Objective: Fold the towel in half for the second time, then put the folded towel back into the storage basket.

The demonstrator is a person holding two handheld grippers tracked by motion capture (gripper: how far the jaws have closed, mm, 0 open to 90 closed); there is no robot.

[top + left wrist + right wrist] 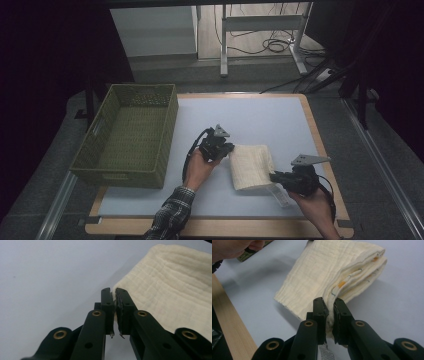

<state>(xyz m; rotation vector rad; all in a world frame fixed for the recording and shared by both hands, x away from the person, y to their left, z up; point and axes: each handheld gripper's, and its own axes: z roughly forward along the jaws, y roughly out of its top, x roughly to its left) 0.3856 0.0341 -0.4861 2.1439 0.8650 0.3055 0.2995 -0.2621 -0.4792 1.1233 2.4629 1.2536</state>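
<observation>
cream-coloured folded cloth sits a little toward 4 o'clock from the middle of the pale blue worktop, held at two of its edges. the left gripper meets the cloth's upper left corner, at about 10 o'clock on the cloth, and in the left gripper view its jaws stand nearly together with a thin edge of the cloth pinched between them. the right gripper bites the cloth at its lower right corner, about 4 o'clock on the cloth; in the right gripper view its jaws are drawn narrow around the stacked folds of the cloth, with a small white printed tag hanging below them. the folds show thin coloured stitching along their layered edge. the person's left hand, with a plaid sleeve behind it, comes in from 6 o'clock, and the right hand from 5 o'clock. a green woven basket stands at 9 o'clock on the worktop, well apart from the cloth. the worktop has a light wooden rim.
</observation>
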